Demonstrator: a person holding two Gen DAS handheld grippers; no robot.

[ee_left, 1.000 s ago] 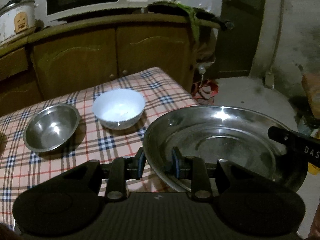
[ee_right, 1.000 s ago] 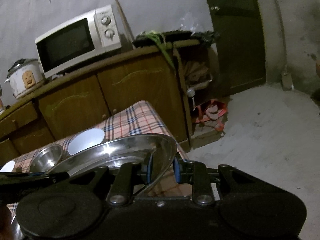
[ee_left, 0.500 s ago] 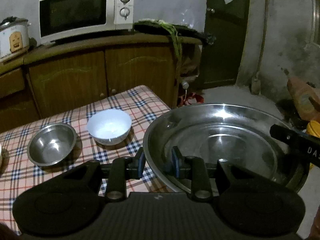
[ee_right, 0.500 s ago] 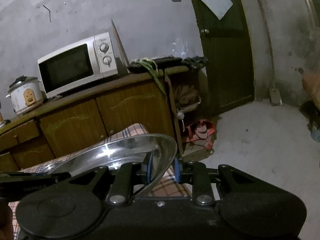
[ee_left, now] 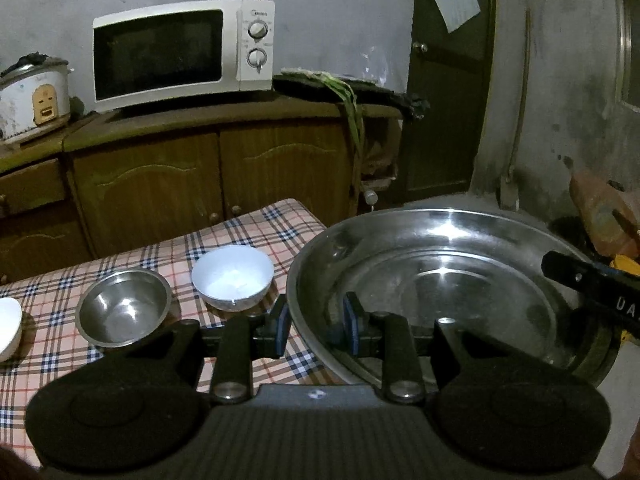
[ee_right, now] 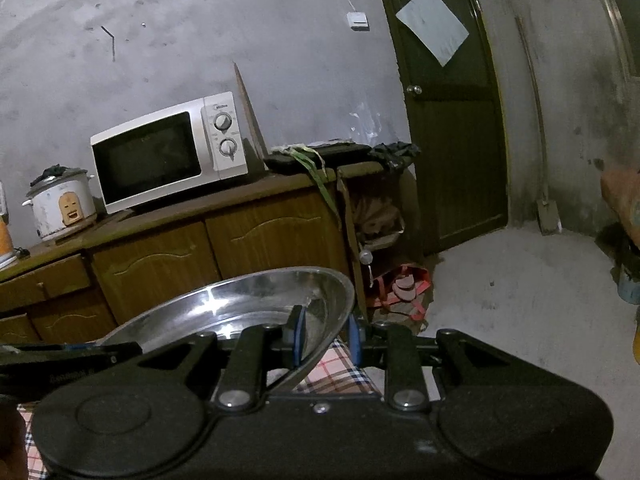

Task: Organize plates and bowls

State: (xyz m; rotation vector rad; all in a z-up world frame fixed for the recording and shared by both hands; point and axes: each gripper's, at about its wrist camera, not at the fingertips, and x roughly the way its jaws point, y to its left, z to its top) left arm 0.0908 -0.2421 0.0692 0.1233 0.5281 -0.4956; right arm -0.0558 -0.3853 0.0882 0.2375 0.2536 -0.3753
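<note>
A large steel plate hangs in the air off the table's right end, held by both grippers. My left gripper is shut on its near-left rim. My right gripper is shut on the opposite rim of the same steel plate; a finger of it shows as a black bar at the right of the left wrist view. On the checked tablecloth sit a small steel bowl and a white bowl. Another white dish peeks in at the far left edge.
Behind the table stands a wooden cabinet with a microwave and a rice cooker on top. A dark door and bare concrete floor lie to the right. Orange items sit by the right wall.
Both grippers have lifted the steel plate higher above the table. The bowls and the table have dropped lower and smaller in view, and more of the wall and microwave shows.
</note>
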